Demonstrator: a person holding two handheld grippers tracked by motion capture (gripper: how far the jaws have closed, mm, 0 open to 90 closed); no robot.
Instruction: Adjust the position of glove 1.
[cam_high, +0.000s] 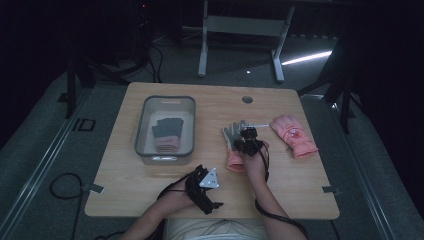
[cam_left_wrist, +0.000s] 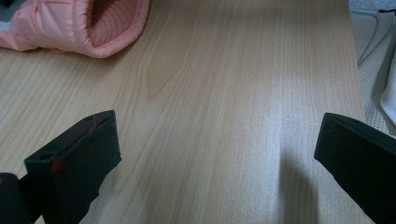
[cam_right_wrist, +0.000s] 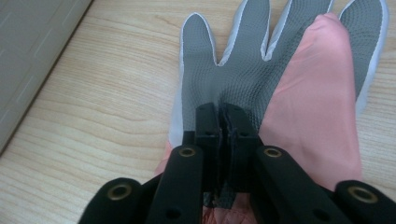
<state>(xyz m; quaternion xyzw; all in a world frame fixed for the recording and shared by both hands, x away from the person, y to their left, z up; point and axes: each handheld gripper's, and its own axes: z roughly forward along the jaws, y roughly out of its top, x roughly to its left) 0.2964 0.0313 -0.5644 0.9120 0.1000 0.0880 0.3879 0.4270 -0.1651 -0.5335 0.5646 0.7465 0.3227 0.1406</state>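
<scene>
The right tool (cam_right_wrist: 223, 112) is pinching the grey-palmed glove (cam_right_wrist: 243, 70) shut-jawed, seemingly to lift it toward the bin (cam_high: 142, 127) at nine o'clock, while the left tool (cam_left_wrist: 215, 154) is waiting wide over the bench (cam_left_wrist: 224, 70).

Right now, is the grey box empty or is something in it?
Not empty. In the high view the grey box on the table holds a glove, dark grey at the fingers and pink at the cuff, lying flat inside.

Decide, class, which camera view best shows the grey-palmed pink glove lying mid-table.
The right gripper view: the grey-palmed pink glove lies close up, its dotted grey palm, white edging and pink thumb plain. The high view shows it small and dim beneath the right tongs. The left gripper view shows its pink cuff.
</scene>
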